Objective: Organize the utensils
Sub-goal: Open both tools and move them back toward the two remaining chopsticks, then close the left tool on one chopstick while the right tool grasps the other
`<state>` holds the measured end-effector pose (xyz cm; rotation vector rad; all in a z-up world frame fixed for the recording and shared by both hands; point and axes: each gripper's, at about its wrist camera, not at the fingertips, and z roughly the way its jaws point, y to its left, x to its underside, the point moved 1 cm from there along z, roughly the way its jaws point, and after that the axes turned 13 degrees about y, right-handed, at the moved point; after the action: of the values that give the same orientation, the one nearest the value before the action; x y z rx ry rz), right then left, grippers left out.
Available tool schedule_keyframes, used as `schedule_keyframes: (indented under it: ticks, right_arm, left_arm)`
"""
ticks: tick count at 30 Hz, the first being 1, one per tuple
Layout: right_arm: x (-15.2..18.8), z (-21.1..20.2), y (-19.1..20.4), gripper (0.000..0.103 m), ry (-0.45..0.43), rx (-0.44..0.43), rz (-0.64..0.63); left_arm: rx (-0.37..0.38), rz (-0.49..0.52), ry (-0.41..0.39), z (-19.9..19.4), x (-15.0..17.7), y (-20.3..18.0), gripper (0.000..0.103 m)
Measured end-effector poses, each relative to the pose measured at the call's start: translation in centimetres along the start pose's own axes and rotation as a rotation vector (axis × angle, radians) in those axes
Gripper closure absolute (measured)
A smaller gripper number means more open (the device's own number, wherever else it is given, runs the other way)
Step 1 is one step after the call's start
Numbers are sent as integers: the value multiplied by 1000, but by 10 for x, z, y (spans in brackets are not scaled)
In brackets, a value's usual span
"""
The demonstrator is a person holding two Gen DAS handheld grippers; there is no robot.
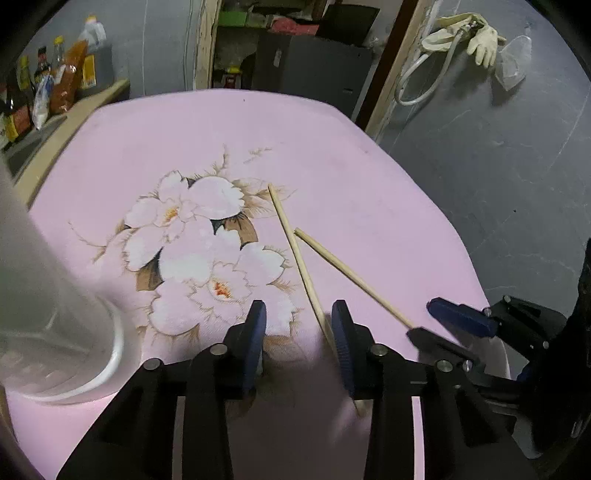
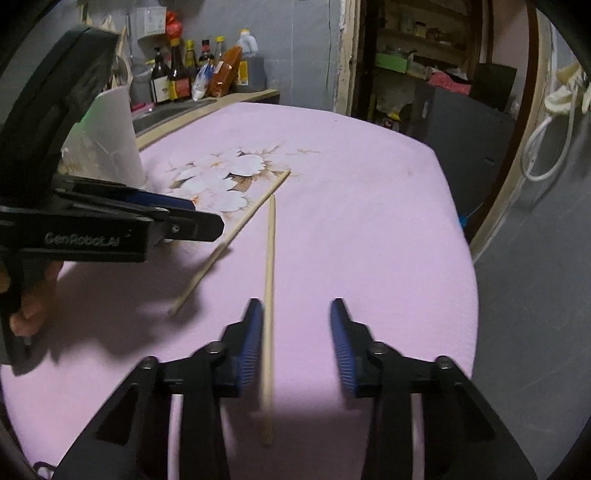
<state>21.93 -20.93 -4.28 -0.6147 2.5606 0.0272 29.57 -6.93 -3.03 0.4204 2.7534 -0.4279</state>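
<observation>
Two wooden chopsticks lie crossed in a V on the pink flowered tablecloth [image 1: 332, 147]. The longer-looking chopstick [image 1: 295, 251] runs between my left gripper's [image 1: 298, 306] fingers, close against the right pad, with a wide gap to the left pad. The second chopstick [image 1: 351, 277] reaches toward my right gripper [image 1: 421, 319]. In the right wrist view that chopstick [image 2: 269, 258] lies between the right gripper's [image 2: 295, 306] fingers, beside the left pad, and the jaws stand apart. The other chopstick [image 2: 236, 232] passes under the left gripper [image 2: 207, 216], which a hand [image 2: 29, 295] holds.
A white translucent container [image 1: 55, 314] stands at the table's left, also as the container [image 2: 110, 147] behind the left gripper. Sauce bottles [image 2: 199, 74] line a counter beyond. The table edge drops to grey floor [image 1: 498, 166] on the right; gloves and a hose [image 1: 472, 33] hang there.
</observation>
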Motion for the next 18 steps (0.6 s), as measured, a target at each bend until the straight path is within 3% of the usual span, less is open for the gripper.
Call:
schedule_keyframes:
  ticks: [5, 14, 18]
  right_arm:
    - [-2, 1, -8, 96, 1, -4, 27]
    - [-1, -2, -21, 99, -13, 39, 108]
    - [-9, 1, -26, 98, 13, 4, 117]
  left_arm:
    - [-7, -9, 34, 5, -12, 2, 84]
    - [6, -45, 60, 11, -23, -1, 96]
    - [14, -41, 78, 10, -22, -2, 96]
